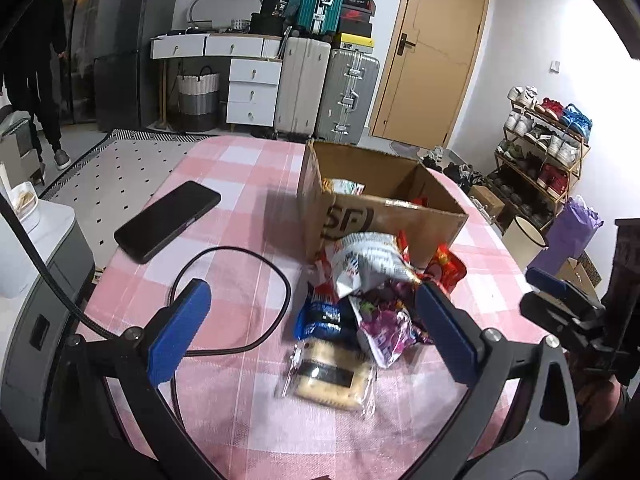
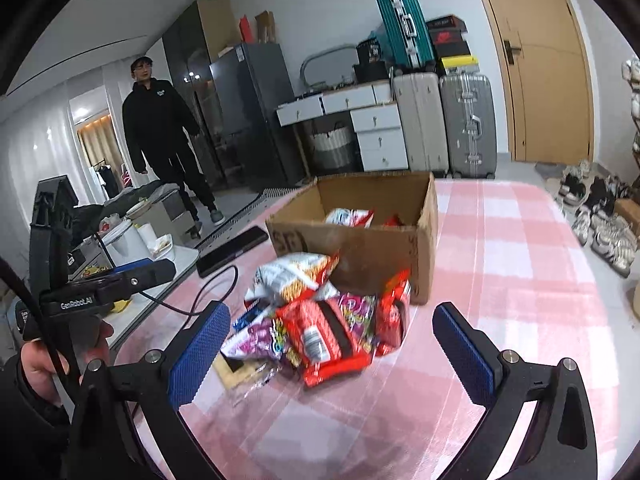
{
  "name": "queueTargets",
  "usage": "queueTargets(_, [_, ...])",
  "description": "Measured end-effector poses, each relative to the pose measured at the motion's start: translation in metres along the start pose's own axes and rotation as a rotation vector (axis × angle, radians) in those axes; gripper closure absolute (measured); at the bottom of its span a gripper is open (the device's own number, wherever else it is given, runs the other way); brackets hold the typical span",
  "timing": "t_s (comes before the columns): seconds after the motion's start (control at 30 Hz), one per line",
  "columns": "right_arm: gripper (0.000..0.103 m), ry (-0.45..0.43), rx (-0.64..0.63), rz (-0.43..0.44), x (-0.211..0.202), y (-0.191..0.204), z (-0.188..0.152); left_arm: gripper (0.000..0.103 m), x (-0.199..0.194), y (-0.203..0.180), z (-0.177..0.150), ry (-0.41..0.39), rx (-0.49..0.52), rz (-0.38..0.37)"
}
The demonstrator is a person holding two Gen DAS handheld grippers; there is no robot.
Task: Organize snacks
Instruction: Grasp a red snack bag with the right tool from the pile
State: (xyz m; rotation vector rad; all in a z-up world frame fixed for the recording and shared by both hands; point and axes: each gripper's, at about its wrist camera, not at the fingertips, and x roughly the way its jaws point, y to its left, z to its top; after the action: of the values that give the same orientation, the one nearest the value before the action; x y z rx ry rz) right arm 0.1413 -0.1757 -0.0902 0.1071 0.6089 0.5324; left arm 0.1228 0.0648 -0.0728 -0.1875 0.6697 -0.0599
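Observation:
A pile of snack packets [image 1: 372, 280] lies on the pink checked tablecloth in front of an open cardboard box [image 1: 380, 204]. A clear-wrapped cracker pack [image 1: 328, 380] lies nearest in the left wrist view. The box holds a few packets [image 2: 348, 216]. My left gripper [image 1: 316, 336] is open and empty, just above and short of the pile. My right gripper [image 2: 332, 348] is open and empty, its blue pads either side of a red packet [image 2: 324, 340] at the front of the pile [image 2: 320, 308]. The box also shows in the right wrist view [image 2: 372, 248].
A black phone [image 1: 168, 220] and a looped black cable [image 1: 240, 300] lie left of the pile. A person [image 2: 160, 132] stands beyond the table's left side. Suitcases [image 1: 324, 92], drawers and a shoe rack [image 1: 548, 148] line the far walls.

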Motion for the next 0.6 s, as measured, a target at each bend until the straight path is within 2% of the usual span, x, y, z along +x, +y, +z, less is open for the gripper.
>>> queueTargets(0.13, [0.0,0.041,0.031,0.012,0.02,-0.004,-0.011,0.001,0.008,0.004,-0.009,0.018,-0.017,0.023])
queueTargets(0.3, [0.0,0.084,0.046,0.01,0.044,-0.007,-0.019,0.001,0.015,0.006,-0.014,0.027,0.001,0.106])
queueTargets(0.6, [0.0,0.117,0.052,0.005,0.072,-0.009,-0.02,0.001,0.019,0.011,-0.018,0.038,-0.016,0.097])
